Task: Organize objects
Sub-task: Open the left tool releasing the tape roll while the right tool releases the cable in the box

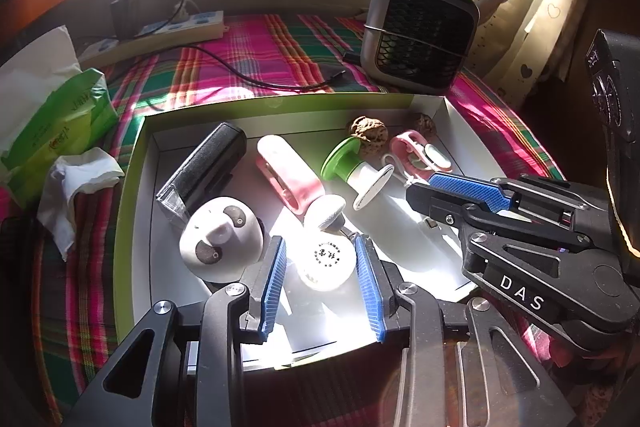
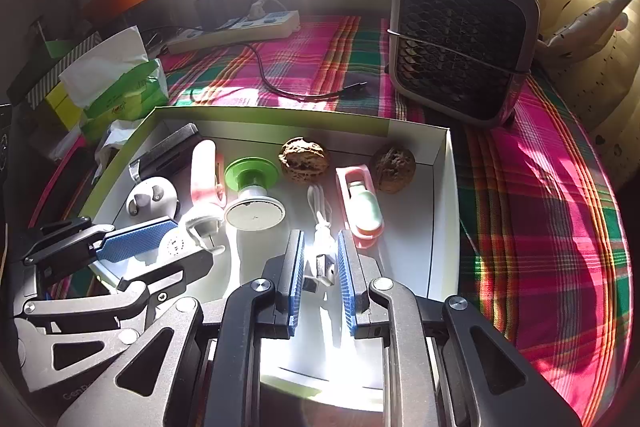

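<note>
So there's a shallow white cardboard box [image 1: 132, 187] with a lime-green rim sitting on a pink and green plaid cloth [image 2: 540, 227], and it's soaking in hard sunlight.

Stuff lying inside it: a black foam-topped block with a clear plastic end [image 1: 204, 167], a matte white dome with dark round spots [image 1: 220, 239], a smooth pink tube-shaped holder [image 1: 288, 171], a green and white plastic spool [image 2: 252, 195], two wrinkly brown walnuts [image 2: 304, 159] and a pink clip with a mint insert [image 2: 360, 203].

The left gripper [image 1: 320, 279] is sitting with its ribbed blue pads spread either side of a small white round cap with printed lettering [image 1: 328, 259]; the cap is lying on the box floor between them, and there's a sliver of gap on each side, so nothing's pinching it.

The right gripper [image 2: 320, 267] is keeping its jaws narrow around a white cable's metal plug [image 2: 325, 267], which is lying between the pads. Can't tell if they're actually pressing on it.

A grey mesh-fronted fan [image 2: 460, 43] is standing behind the box.
</note>
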`<state>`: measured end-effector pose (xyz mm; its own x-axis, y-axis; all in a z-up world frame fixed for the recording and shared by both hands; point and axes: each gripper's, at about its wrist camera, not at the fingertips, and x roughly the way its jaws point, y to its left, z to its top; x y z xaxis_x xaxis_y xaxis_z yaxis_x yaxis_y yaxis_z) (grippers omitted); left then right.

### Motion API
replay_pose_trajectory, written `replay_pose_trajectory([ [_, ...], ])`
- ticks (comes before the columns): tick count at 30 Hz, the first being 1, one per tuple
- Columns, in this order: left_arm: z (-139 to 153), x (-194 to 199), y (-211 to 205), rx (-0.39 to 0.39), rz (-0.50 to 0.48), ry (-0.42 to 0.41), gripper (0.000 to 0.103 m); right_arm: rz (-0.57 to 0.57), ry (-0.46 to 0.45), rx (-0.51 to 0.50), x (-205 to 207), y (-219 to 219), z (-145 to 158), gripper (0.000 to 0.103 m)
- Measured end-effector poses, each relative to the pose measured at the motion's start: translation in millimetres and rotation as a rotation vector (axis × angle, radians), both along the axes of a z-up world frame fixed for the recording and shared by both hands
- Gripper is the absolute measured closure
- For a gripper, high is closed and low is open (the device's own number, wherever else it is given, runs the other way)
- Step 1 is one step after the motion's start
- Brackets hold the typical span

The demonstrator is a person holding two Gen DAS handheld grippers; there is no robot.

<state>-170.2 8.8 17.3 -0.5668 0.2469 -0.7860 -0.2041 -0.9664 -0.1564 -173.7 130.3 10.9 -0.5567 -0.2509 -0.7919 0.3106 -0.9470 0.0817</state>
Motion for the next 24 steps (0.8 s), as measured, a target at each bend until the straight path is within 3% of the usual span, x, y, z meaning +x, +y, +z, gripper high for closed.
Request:
replay_pose_trajectory([
  [5, 0, 0, -1, -0.002, 0.011, -0.002, 0.065, -0.003, 0.003, -0.002, 1, 0, 1, 0.072],
  [19, 6, 8, -1, -0.014, 0.018, 0.004, 0.061, -0.018, 0.014, -0.018, 9, 4, 7, 0.071],
  [24, 10, 15, -1, -0.019, 0.020, 0.017, 0.061, -0.023, 0.023, -0.020, 17, 6, 10, 0.063],
])
